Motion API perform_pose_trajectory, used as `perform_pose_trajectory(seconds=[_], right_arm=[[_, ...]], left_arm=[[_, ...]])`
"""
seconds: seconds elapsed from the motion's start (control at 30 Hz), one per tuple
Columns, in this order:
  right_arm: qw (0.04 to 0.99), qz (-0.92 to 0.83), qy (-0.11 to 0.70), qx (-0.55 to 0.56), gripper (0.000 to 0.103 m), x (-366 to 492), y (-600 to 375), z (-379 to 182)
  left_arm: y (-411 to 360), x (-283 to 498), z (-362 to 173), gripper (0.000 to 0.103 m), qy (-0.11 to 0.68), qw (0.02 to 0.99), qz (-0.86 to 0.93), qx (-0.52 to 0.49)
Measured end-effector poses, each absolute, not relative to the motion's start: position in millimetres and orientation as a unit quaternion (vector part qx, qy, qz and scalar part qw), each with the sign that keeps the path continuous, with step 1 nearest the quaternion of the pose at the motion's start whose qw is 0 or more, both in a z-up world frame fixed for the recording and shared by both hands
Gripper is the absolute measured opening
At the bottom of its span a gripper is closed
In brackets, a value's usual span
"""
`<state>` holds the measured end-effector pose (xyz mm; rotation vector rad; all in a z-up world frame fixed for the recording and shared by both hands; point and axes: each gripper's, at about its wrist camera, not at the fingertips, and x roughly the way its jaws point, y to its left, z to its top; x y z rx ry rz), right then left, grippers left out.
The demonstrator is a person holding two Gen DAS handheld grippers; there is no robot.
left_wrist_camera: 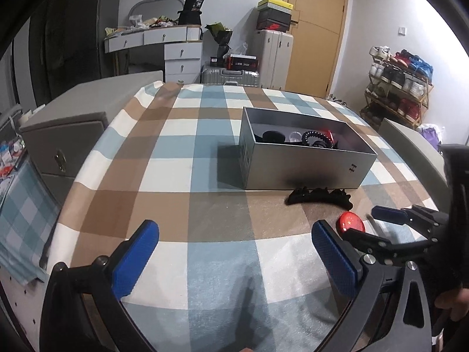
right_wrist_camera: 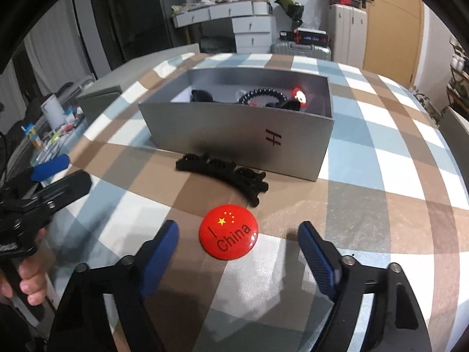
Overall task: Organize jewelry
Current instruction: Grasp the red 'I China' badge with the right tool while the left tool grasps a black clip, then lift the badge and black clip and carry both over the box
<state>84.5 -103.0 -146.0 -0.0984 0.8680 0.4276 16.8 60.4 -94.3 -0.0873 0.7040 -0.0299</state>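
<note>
A grey open box (right_wrist_camera: 240, 135) stands on the checked tablecloth and holds a dark bead bracelet (right_wrist_camera: 262, 95), a red item (right_wrist_camera: 299, 95) and other dark pieces. It also shows in the left wrist view (left_wrist_camera: 304, 164). A black hair claw clip (right_wrist_camera: 225, 173) lies just in front of the box. A round red "China" badge (right_wrist_camera: 228, 236) lies nearer, between the blue fingers of my open right gripper (right_wrist_camera: 237, 249). My left gripper (left_wrist_camera: 234, 252) is open and empty over bare cloth, left of the badge (left_wrist_camera: 350, 226) and the clip (left_wrist_camera: 319, 196).
The table (left_wrist_camera: 164, 176) is covered by a blue, brown and white checked cloth. A grey cabinet (left_wrist_camera: 67, 138) stands at its left. A white dresser (left_wrist_camera: 164, 50), suitcases (left_wrist_camera: 272, 58) and a shoe rack (left_wrist_camera: 401, 85) stand behind.
</note>
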Motion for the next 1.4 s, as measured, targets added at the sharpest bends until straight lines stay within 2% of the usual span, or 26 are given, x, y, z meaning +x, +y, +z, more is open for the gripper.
perform_pose_trajectory(seconds=[0.13, 0.3, 0.33, 0.7, 0.87, 1.2, 1.4], right_arm=[[0.886, 0.192, 0.417, -0.066, 0.058, 84, -97, -146], [0.887, 0.185, 0.409, -0.106, 0.05, 79, -86, -147], [0.886, 0.191, 0.409, -0.105, 0.042, 79, -85, -147], [0.89, 0.193, 0.405, -0.084, 0.041, 78, -93, -143], [0.896, 0.187, 0.397, -0.062, 0.041, 78, -112, -140], [0.902, 0.162, 0.399, 0.009, 0.042, 82, -172, -135], [0.909, 0.156, 0.386, 0.031, 0.042, 79, -196, -127]], left_arm=[[65, 15, -94, 0.102, 0.344, 0.937, -0.016, -0.051], [66, 14, -93, 0.102, 0.343, 0.938, -0.018, -0.054], [67, 15, -92, 0.102, 0.343, 0.937, -0.018, -0.055], [66, 21, -90, 0.102, 0.356, 0.933, -0.01, -0.047], [60, 37, -96, 0.102, 0.385, 0.92, -0.036, -0.065], [4, 75, -107, 0.102, 0.422, 0.897, -0.121, -0.056], [-13, 95, -113, 0.102, 0.434, 0.893, -0.106, -0.056]])
